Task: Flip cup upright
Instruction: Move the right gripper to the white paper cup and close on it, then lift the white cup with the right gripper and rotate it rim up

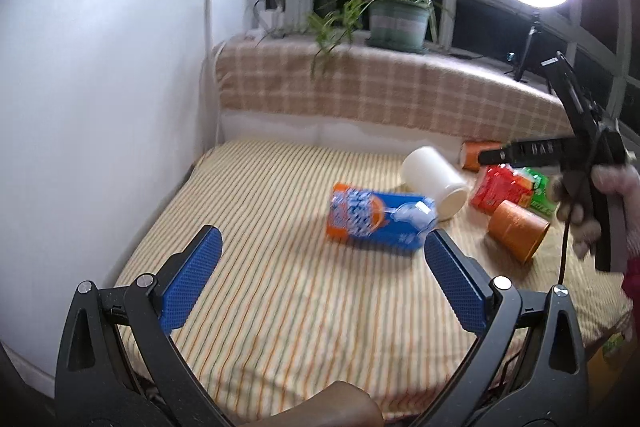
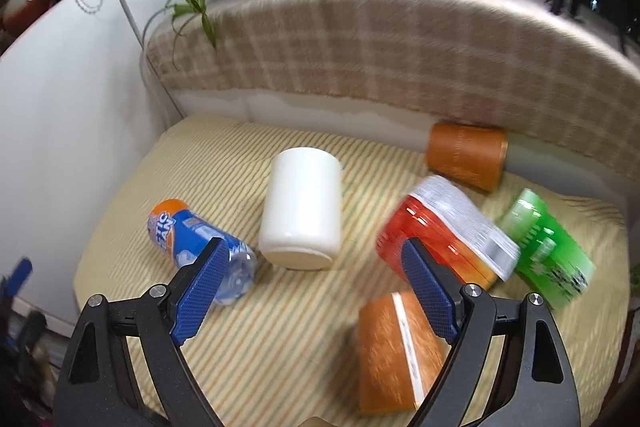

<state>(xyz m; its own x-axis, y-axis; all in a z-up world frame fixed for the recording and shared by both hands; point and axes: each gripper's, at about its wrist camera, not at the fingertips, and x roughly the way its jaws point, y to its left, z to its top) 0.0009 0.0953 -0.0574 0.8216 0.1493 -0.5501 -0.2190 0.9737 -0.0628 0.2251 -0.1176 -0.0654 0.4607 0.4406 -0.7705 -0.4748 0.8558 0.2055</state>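
A white cup (image 2: 302,213) lies on its side on the striped cloth (image 2: 280,327), its mouth toward the right wrist camera; it also shows in the left wrist view (image 1: 436,183). My right gripper (image 2: 316,275) is open and empty, held above the cloth just in front of the cup's mouth. My left gripper (image 1: 324,259) is open and empty, well short of the cup. The right gripper's body shows at the right of the left wrist view (image 1: 568,151).
A blue and orange bottle (image 2: 200,245) lies left of the cup. Right of it lie a red tub (image 2: 444,227), a green pack (image 2: 548,247), and two orange cups (image 2: 466,155) (image 2: 396,351). A checked cushion (image 2: 400,43) and potted plant (image 1: 396,15) stand behind. A white wall (image 1: 100,107) is left.
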